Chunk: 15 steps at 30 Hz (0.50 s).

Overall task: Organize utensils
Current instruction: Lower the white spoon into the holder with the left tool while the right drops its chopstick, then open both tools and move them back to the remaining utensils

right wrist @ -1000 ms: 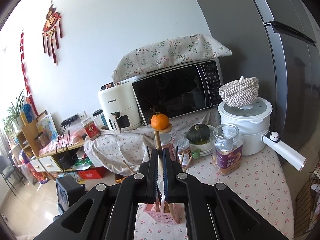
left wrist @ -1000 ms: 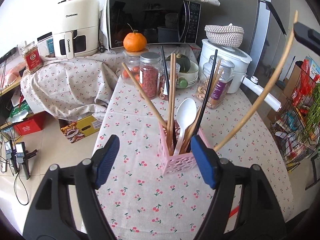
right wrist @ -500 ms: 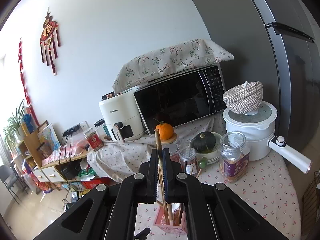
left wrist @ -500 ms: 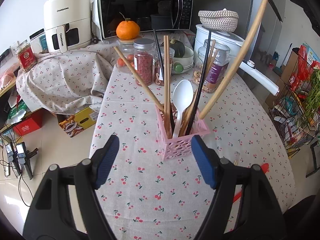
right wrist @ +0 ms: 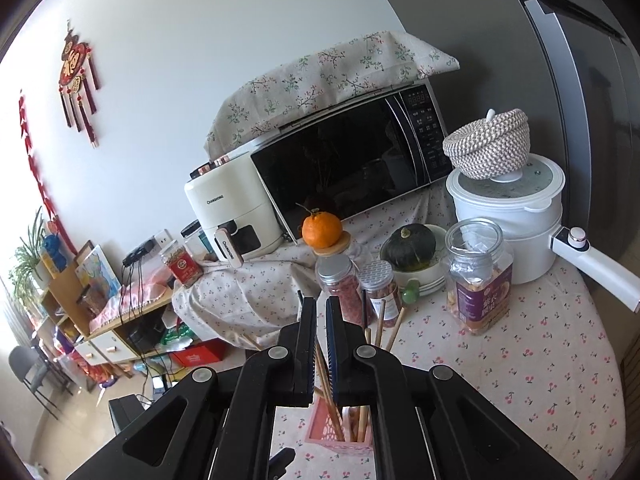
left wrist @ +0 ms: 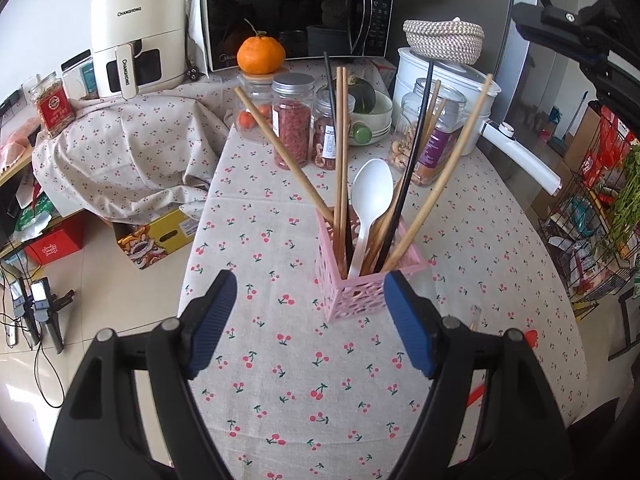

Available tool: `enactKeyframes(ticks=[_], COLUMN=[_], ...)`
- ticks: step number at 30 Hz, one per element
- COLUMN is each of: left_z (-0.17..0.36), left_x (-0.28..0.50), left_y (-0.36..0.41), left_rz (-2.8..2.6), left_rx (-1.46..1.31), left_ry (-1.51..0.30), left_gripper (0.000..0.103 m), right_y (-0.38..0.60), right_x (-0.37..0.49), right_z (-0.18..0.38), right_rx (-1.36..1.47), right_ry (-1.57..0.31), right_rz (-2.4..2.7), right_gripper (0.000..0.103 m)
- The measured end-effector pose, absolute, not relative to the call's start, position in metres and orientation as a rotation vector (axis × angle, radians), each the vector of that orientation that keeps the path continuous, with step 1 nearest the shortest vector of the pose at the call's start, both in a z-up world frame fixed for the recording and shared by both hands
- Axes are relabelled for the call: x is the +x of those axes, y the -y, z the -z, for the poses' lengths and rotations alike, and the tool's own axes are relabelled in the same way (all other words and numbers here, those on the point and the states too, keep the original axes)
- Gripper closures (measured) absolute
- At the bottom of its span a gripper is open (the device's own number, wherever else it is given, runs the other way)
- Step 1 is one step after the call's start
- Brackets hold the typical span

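We see the pink perforated plastic holder [left wrist: 362, 270] standing upright on the cherry-print tabletop [left wrist: 304, 380], just ahead of our left tool [left wrist: 308, 320], whose blue-padded fingers [left wrist: 212, 316] are spread wide with nothing between them. In the holder stand a white plastic spoon [left wrist: 370, 204], wooden chopsticks [left wrist: 341, 148] and black chopsticks [left wrist: 414, 168], all fanned outward.

Behind it stands a cluster of things — a silver-lidded jar of red berries [left wrist: 292, 120], a clear jar with a purple label [left wrist: 434, 136], a white electric pot with a long handle [left wrist: 460, 92], an orange mandarin [left wrist: 261, 55] and a black microwave [left wrist: 296, 12].

Our right tool [right wrist: 320, 344] hangs above the holder, its fingers nearly together; whether they pinch a chopstick we cannot tell.
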<state>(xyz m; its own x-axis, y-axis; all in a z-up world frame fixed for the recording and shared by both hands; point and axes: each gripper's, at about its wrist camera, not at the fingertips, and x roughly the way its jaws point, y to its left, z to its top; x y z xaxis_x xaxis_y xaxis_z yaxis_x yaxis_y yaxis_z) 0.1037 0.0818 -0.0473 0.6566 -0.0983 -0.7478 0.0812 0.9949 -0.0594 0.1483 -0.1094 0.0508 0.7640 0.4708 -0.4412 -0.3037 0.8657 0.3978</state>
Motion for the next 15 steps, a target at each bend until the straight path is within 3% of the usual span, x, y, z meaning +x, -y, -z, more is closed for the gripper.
enactKeyframes(ticks=[2, 9, 12, 15], left_z=[0.047, 0.047, 0.053, 0.063], left_x=[0.104, 0.103, 0.104, 0.107], left_y=[-0.081, -0.073, -0.065, -0.053], left_rz=[0.105, 0.134, 0.173, 0.251], left_rx=[-0.022, 0.0, -0.001, -0.03], left_ry=[-0.85, -0.855, -0.898, -0.977], left_gripper=[0.025, 0.021, 0.02, 0.02], right_y=[0.111, 0.133, 0.146, 0.162], right_x=[0.151, 0.135, 0.128, 0.12], right_z=[-0.046, -0.043, -0.038, -0.028], right_rx=[0.309, 0.283, 0.262, 0.245], right_ry=[-0.585, -0.599, -0.638, -0.689], right_rz=[-0.424, -0.388, -0.356, -0.325], right_gripper=[0.094, 0.056, 0.053, 0.041])
